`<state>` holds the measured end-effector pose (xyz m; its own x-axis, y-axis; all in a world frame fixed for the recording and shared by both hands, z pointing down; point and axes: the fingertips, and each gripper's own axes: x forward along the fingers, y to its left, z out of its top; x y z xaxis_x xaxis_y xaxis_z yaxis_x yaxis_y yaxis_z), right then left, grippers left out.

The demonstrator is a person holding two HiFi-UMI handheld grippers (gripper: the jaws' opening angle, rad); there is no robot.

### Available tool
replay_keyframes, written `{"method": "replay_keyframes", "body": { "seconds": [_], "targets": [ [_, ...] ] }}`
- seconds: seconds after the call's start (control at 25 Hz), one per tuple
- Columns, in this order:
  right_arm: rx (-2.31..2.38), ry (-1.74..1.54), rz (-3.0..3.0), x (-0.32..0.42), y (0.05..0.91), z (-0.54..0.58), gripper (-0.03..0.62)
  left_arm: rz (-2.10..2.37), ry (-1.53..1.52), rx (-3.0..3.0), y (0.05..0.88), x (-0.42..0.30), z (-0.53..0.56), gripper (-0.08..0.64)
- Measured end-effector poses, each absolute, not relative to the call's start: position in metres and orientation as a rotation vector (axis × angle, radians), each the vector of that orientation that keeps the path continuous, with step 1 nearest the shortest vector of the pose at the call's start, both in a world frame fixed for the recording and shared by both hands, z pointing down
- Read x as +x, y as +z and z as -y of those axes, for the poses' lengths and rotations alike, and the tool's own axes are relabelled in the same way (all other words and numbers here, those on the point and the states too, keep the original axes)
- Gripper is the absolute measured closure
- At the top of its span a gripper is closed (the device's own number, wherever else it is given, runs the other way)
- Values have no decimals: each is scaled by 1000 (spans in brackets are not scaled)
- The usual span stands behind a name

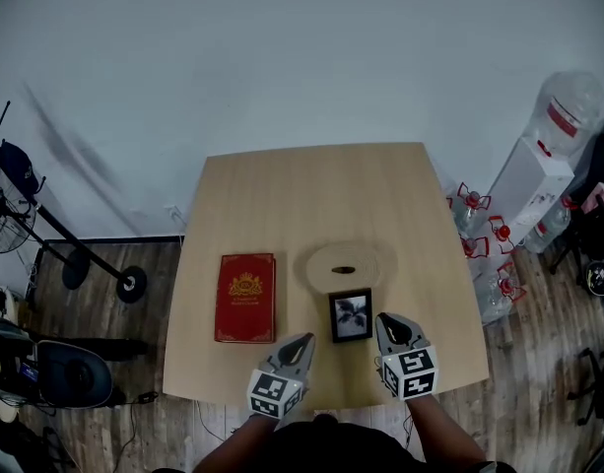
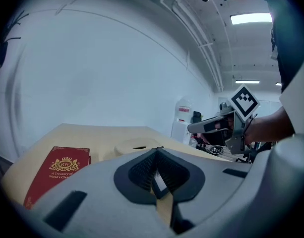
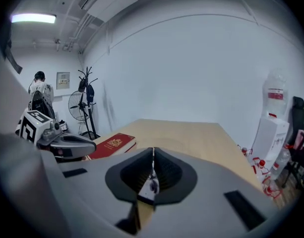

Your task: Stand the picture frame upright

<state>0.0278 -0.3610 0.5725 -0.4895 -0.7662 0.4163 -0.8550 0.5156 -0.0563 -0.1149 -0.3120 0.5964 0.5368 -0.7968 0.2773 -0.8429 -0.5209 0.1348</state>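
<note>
A small black picture frame (image 1: 350, 315) with a dark flower print lies flat on the wooden table (image 1: 311, 195), near its front edge. My left gripper (image 1: 306, 339) hovers just left of the frame, jaws together with nothing held. My right gripper (image 1: 382, 319) sits just right of the frame with its tip by the frame's right edge, jaws also together and empty. In the left gripper view the left gripper (image 2: 157, 150) shows a sliver of the frame below its tips. The right gripper (image 3: 152, 150) shows the same in its own view.
A round wooden stand (image 1: 343, 267) with a dark slot sits just behind the frame. A red book (image 1: 245, 297) lies flat to the left. Water bottles and a white dispenser (image 1: 528, 180) stand off the table's right side, and a fan stand (image 1: 85, 264) to the left.
</note>
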Motion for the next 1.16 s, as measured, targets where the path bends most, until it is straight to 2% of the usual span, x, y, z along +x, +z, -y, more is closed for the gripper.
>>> {"method": "replay_keyframes", "body": {
  "seconds": [0.32,1.16],
  "targets": [
    [1356,290,2558,29,529,343,583,1355,277,2551,590,-108,307,560],
    [1353,225,2600,44,507,325,583,1329,285,2574,584,-91,297,560]
  ]
}}
